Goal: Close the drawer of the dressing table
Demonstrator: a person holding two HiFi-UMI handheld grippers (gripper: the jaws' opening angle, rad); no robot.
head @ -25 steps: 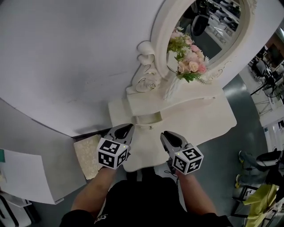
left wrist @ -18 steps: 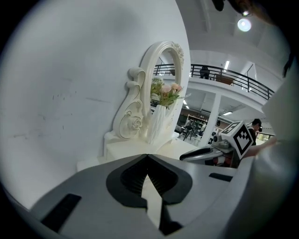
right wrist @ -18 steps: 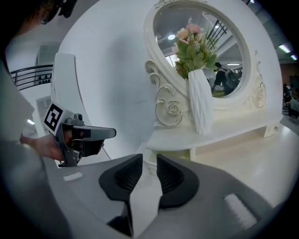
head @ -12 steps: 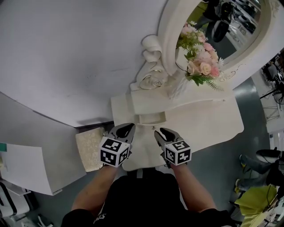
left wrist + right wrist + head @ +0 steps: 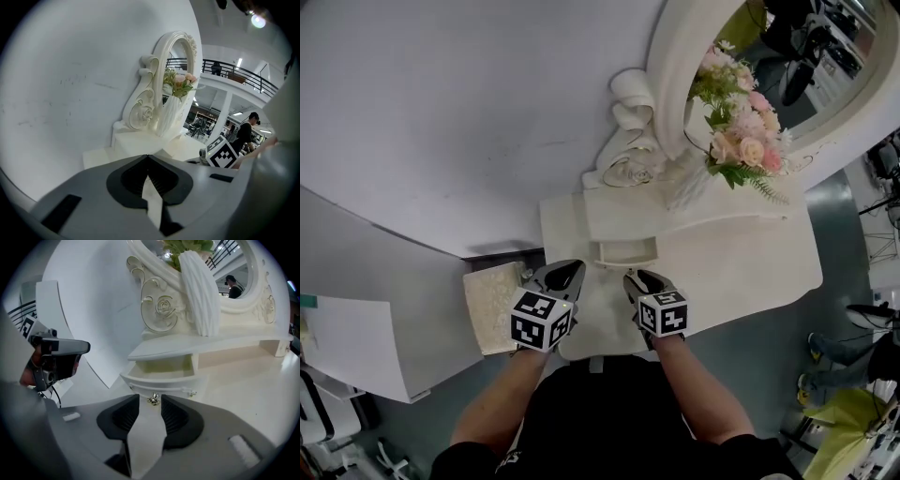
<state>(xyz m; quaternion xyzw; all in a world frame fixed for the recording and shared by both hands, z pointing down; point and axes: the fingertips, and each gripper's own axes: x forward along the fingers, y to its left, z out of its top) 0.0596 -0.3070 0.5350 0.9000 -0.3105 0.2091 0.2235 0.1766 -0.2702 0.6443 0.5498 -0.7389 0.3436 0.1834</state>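
Two grippers show in the head view, both held low over the front edge of the white dressing table [image 5: 750, 262]. We note the left gripper [image 5: 567, 272] at the table's left front and the right gripper [image 5: 639, 278] just beside it, facing the small drawer [image 5: 623, 251]. That drawer stands pulled out beneath the raised shelf [image 5: 619, 211]. On the shelf stand a ribbed white vase [image 5: 689, 187] of pink flowers [image 5: 741, 141], a scroll ornament [image 5: 628, 131] and the oval mirror frame [image 5: 675, 56]. A cream textured pad [image 5: 492, 305] lies left of the table, near the left gripper, with a white board [image 5: 356, 347] further left.

From the left gripper view, we record its jaws pressed together at the tips, with nothing pinched. Ahead rise the ornament, vase and mirror against a white wall [image 5: 70, 84]. The right gripper's marker cube [image 5: 221, 152] appears at the right, and a person [image 5: 243, 133] stands far behind.

From the right gripper view, we record its jaws spread, having just been opening. The drawer's small metal knob [image 5: 153, 400] shows in the gap at their tips, and the pads do not press on it. The open drawer sits directly ahead under the shelf, with the left gripper off to the left.
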